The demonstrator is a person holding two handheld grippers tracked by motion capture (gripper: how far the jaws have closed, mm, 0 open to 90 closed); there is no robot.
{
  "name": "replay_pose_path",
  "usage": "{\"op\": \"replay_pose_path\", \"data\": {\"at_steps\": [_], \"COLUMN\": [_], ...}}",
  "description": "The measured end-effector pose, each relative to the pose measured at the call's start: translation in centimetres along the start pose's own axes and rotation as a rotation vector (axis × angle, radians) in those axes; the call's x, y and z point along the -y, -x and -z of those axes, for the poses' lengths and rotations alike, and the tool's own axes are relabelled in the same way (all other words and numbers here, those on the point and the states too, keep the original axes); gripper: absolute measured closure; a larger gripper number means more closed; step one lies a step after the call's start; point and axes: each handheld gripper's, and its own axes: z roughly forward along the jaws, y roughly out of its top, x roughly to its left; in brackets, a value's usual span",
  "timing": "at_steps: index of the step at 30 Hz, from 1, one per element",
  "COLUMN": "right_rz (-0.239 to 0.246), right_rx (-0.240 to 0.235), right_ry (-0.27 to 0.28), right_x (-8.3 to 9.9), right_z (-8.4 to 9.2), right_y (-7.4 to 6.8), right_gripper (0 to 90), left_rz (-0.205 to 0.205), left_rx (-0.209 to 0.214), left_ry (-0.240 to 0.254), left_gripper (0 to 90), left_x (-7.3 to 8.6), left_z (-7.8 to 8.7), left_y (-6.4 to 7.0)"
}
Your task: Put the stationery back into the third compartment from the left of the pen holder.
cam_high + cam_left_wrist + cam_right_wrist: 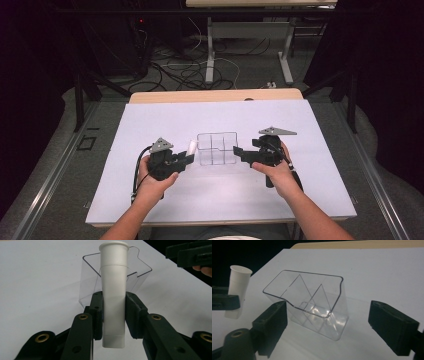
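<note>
A white plastic tube (113, 290) with a flared rim stands upright between the pads of my left gripper (113, 307), which is shut on its lower half. In the high view the tube (191, 148) and left gripper (189, 159) sit just left of a clear divided organizer (217, 148). My right gripper (237, 152) is at the organizer's right side. In the right gripper view its jaws (328, 322) stand wide apart, with the organizer (312, 302) just ahead of them and untouched. The tube (238, 282) shows beyond it.
The white table sheet (300, 190) is bare around the organizer, with a wooden edge (215, 96) at the back. Cables and table legs lie on the floor behind. The other gripper (190, 255) shows at the top right of the left gripper view.
</note>
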Motion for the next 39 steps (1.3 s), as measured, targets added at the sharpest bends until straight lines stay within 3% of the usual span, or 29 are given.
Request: {"op": "replay_pose_path", "data": {"at_steps": [7, 13, 24, 27, 28, 30, 32, 36, 39], "right_rz": [-0.030, -0.068, -0.133, -0.194, -0.194, -0.262, -0.284, -0.305, -0.294], "right_rx": [-0.033, -0.084, -0.137, -0.174, -0.174, -0.192, -0.202, -0.212, -0.214], "right_ry": [-0.038, -0.024, -0.023, -0.015, -0.015, -0.017, -0.015, -0.033, -0.038], "right_x": [0.0, 0.2, 0.9, 0.9, 0.9, 1.0, 1.1, 1.3, 1.5], "right_z": [-0.1, 0.1, -0.4, -0.2, -0.2, -0.2, -0.3, -0.4, -0.6], "right_y": [-0.7, -1.9, -3.1, -3.3, -3.3, -3.2, -3.1, -3.0, -3.0], "right_gripper": [16.1, 30.8, 40.5, 42.5, 42.5, 44.1, 44.6, 45.1, 46.0], "left_rz": [0.003, -0.002, 0.023, 0.028, 0.028, 0.029, 0.034, 0.048, 0.050], "left_rx": [0.004, 0.016, 0.045, 0.051, 0.051, 0.061, 0.068, 0.093, 0.102], "left_ry": [0.018, 0.024, 0.037, 0.047, 0.047, 0.043, 0.061, 0.044, 0.046], "left_gripper": [70.3, 70.3, 70.3, 70.3, 70.3, 70.3, 70.3, 70.3, 70.3], "left_x": [0.0, 0.0, 0.6, 0.7, 0.7, 0.6, 0.6, 0.7, 0.9], "left_z": [-0.4, -0.9, -2.4, -2.9, -2.9, -3.0, -3.3, -4.0, -4.6], "left_y": [0.7, 1.6, 3.5, 4.3, 4.3, 4.6, 5.0, 5.7, 6.1]}}
